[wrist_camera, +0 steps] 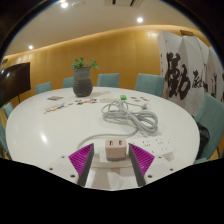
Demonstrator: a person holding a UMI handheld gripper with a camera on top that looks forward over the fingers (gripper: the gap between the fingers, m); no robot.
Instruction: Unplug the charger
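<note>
We held the two-finger gripper with purple inner pads (pixel 113 163) low and level, pointing toward the far side. Its left finger (pixel 79 160) and right finger (pixel 142 160) stood spread apart, pads facing inward. A small white cube-shaped charger (pixel 114 149) sat between them, with a narrow gap visible at each side.

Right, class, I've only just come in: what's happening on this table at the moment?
A hand-held gripper has its two fingers around a white charger, which is plugged into a white power strip on the round white table. Small gaps show beside the charger, so it is not clamped yet. The strip's cable lies coiled beyond.
</note>
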